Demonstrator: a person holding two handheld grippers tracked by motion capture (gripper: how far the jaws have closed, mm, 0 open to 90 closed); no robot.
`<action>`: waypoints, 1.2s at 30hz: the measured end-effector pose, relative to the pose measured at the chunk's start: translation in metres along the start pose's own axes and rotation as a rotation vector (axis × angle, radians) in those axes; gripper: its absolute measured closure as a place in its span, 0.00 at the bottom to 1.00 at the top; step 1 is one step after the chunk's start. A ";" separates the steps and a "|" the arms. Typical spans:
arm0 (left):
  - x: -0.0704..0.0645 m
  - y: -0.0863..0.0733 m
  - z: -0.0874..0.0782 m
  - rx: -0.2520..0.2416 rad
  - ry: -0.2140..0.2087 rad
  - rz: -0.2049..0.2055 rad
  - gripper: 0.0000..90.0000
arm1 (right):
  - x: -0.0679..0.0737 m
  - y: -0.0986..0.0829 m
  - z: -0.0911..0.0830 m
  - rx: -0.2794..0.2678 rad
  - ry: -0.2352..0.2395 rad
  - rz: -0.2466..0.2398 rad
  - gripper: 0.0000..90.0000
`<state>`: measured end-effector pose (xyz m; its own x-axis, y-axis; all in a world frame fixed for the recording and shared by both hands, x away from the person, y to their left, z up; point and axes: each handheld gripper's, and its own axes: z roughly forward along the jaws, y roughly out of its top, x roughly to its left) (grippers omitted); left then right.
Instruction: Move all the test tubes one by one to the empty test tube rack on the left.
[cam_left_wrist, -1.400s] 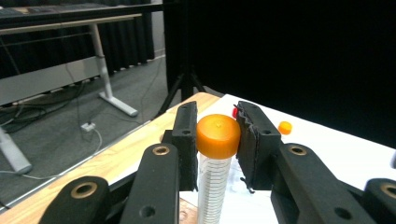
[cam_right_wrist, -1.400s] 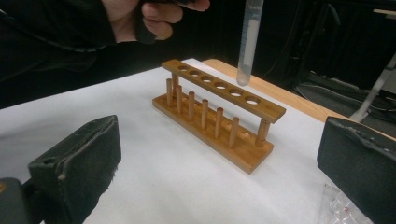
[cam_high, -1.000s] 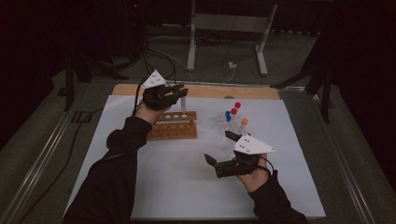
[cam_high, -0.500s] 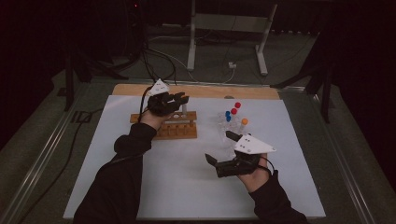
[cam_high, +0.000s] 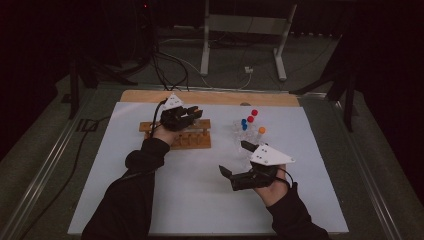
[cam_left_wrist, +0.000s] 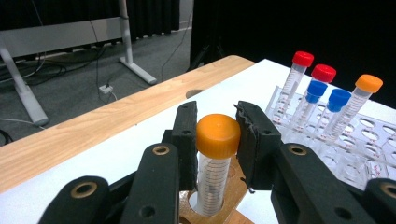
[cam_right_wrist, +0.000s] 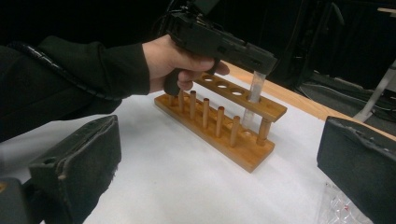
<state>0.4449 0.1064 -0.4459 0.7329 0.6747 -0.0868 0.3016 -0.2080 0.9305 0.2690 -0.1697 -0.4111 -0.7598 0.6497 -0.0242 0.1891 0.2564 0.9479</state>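
White bench (cam_high: 150, 200) | left tongs (cam_left_wrist: 215, 135) now over wooden rack (cam_right_wrist: 224, 126), gripping orange-capped tube (cam_left_wrist: 217, 158) seated in end hole | right tongs (cam_right_wrist: 219, 177) open, idle.

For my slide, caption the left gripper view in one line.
Left gripper seats an orange-capped tube in the wooden rack; five capped tubes stand in the clear rack beyond.
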 end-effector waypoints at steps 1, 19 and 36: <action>0.000 -0.001 0.001 0.000 0.003 0.000 0.79 | 0.000 0.000 0.000 -0.001 0.000 0.000 0.00; -0.003 -0.015 0.008 0.014 0.039 -0.008 0.79 | 0.000 0.001 -0.002 -0.002 0.002 0.000 0.00; -0.012 0.018 -0.026 -0.057 -0.054 -0.045 0.31 | -0.009 0.014 -0.013 -0.063 -0.005 -0.106 0.00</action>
<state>0.4256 0.1129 -0.4186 0.7517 0.6430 -0.1468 0.3011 -0.1365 0.9438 0.2707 -0.1812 -0.3932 -0.7705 0.6247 -0.1264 0.0682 0.2780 0.9582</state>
